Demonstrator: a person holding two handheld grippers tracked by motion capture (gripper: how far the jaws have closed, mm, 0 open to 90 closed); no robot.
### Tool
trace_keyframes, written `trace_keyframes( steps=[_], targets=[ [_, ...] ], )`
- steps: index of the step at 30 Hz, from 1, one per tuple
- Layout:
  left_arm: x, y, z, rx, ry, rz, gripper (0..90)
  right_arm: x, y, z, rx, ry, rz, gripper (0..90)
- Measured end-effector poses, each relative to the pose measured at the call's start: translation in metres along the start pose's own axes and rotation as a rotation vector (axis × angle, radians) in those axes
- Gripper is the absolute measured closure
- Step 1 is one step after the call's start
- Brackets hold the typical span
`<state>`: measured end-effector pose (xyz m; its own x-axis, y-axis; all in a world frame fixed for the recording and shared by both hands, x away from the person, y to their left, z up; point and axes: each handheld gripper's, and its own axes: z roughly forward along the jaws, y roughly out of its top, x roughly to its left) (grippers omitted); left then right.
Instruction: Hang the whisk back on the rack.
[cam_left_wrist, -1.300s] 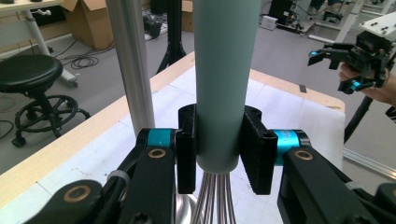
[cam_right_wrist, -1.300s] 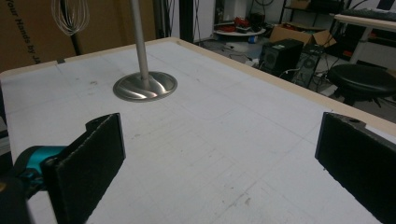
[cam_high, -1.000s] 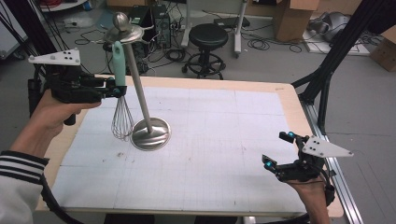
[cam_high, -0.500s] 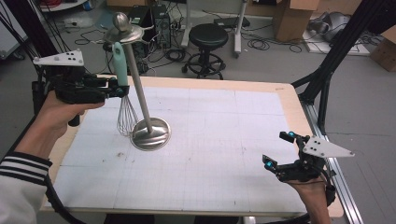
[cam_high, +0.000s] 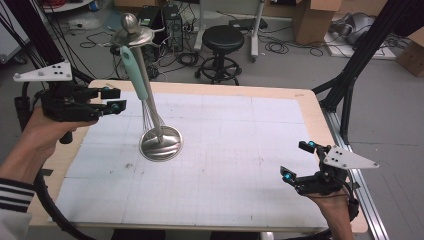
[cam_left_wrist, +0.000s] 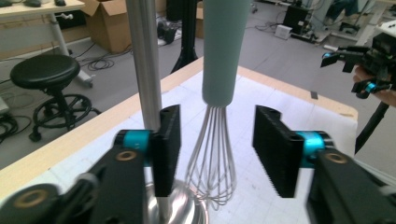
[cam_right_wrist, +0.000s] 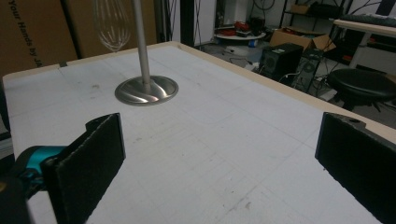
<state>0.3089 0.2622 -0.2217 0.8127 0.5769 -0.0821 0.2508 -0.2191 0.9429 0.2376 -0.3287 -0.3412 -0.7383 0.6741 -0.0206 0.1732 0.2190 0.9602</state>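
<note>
A steel stand with a round base and a tall pole stands left of the table's middle. From its top disc hangs a whisk with a teal handle and wire loops, leaning against the pole. My left gripper is level, just left of the handle. Its jaws have just been opening, and the pads touch nothing. In the left gripper view the whisk hangs just past my left gripper, in line with the gap. My right gripper rests open and empty at the table's right front.
A white gridded mat covers the wooden table. A black stool, cables and computer cases stand on the floor beyond the far edge. A black frame leg rises by the right edge. The right gripper view has the stand's base far ahead.
My left gripper has let go of the whisk handle, opened and drawn back to the left. The whisk now leans along the pole. The right gripper has stayed put.
</note>
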Motion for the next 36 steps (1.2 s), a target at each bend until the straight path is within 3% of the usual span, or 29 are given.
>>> trace_keyframes(
  steps=[2,8,14,19,28,36],
  targets=[
    [-0.002,-0.005,-0.004,-0.016,0.004,-0.012,43.7,0.000,0.000,0.000,0.003,0.003,0.002,0.4],
    [-0.013,-0.026,-0.017,-0.021,-0.001,0.002,30.5,0.000,0.000,-0.001,-0.002,0.004,0.001,0.4],
    [-0.024,-0.046,-0.026,-0.041,0.036,0.018,13.7,0.000,0.000,-0.003,-0.005,-0.002,0.006,0.4],
    [-0.033,-0.060,-0.029,-0.065,0.056,-0.001,1.9,0.000,0.000,-0.004,-0.005,-0.004,0.006,0.4],
    [-0.043,-0.089,-0.028,-0.084,0.076,0.029,1.6,0.001,-0.001,-0.009,-0.008,-0.012,0.014,0.4],
    [-0.047,-0.125,-0.013,-0.086,0.089,0.023,1.6,-0.001,-0.007,-0.014,-0.006,-0.016,0.034,0.4]
  ],
)
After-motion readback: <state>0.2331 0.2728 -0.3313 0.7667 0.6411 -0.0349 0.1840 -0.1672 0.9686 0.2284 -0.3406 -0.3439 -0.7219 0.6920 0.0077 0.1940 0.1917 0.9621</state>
